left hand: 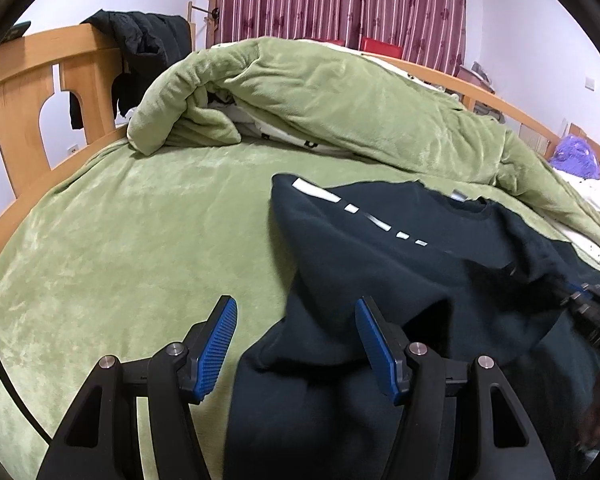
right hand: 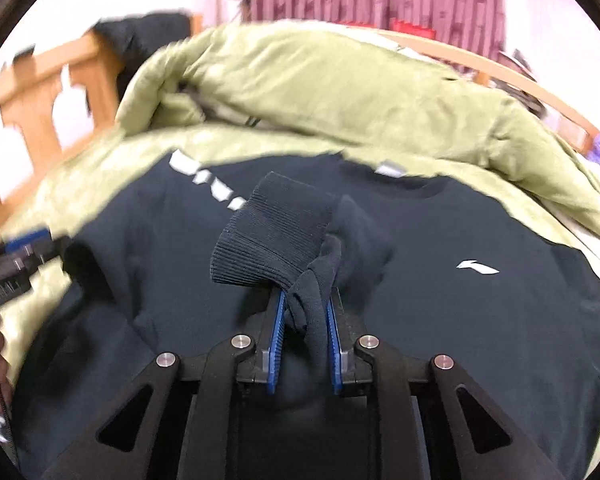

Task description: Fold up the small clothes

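Note:
A dark navy sweatshirt (left hand: pixel 420 264) lies spread on the green blanket (left hand: pixel 140 240), collar toward the far side, with white marks along one shoulder. My left gripper (left hand: pixel 296 304) stands open above its left edge; a dark fold of sleeve lies low between the blue pads (left hand: pixel 216 340), which do not press on it. In the right wrist view the sweatshirt (right hand: pixel 480 320) shows a small white chest logo (right hand: pixel 478 267). My right gripper (right hand: pixel 306 296) is shut on a bunched sleeve just behind its ribbed cuff (right hand: pixel 276 232), which is lifted over the chest.
A rolled green duvet (left hand: pixel 300 92) lies across the bed behind the sweatshirt. A wooden headboard (left hand: pixel 28 80) with a black garment (left hand: pixel 140 40) draped on it stands at the left. Striped maroon curtains (left hand: pixel 340 0) hang at the back. A purple item (left hand: pixel 576 156) sits far right.

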